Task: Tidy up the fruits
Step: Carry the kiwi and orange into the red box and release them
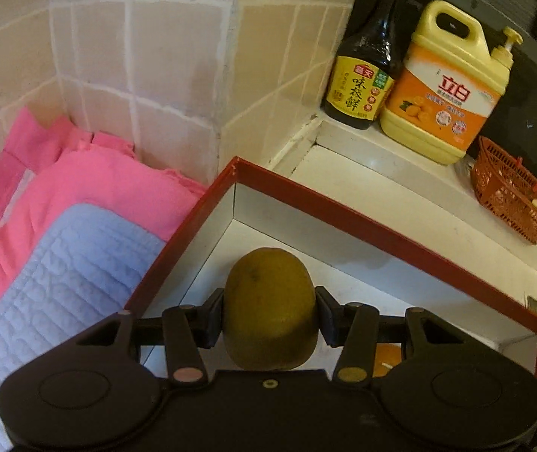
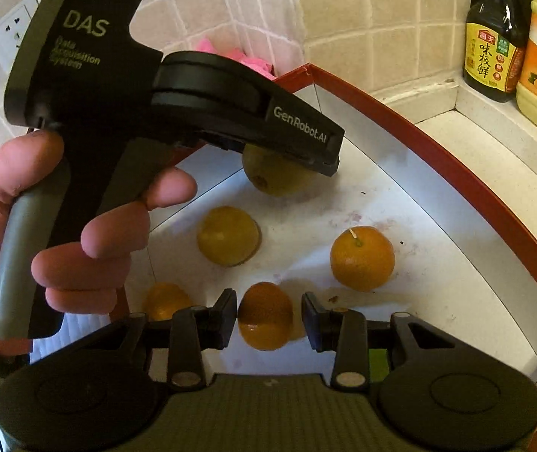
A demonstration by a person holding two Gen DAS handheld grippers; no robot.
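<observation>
A brown-green kiwi (image 1: pixel 270 309) sits between the fingers of my left gripper (image 1: pixel 270 314), which is shut on it above the corner of a red-rimmed box (image 1: pixel 344 213) with a white floor. In the right wrist view the same kiwi (image 2: pixel 268 179) hangs under the left tool, just over the box floor (image 2: pixel 419 263). My right gripper (image 2: pixel 268 318) is shut on a small orange (image 2: pixel 264 316) low over that floor. Inside the box lie a yellow-brown fruit (image 2: pixel 228 235), an orange with a stem (image 2: pixel 362 258) and another orange (image 2: pixel 167 299).
A dark sauce bottle (image 1: pixel 366 75) and a yellow detergent jug (image 1: pixel 445 86) stand on the ledge behind the box, with a small red basket (image 1: pixel 509 196) to the right. Pink cloth (image 1: pixel 99 173) and a blue quilted mat (image 1: pixel 61 271) lie left of it. A gloved hand (image 2: pixel 91 241) grips the left tool.
</observation>
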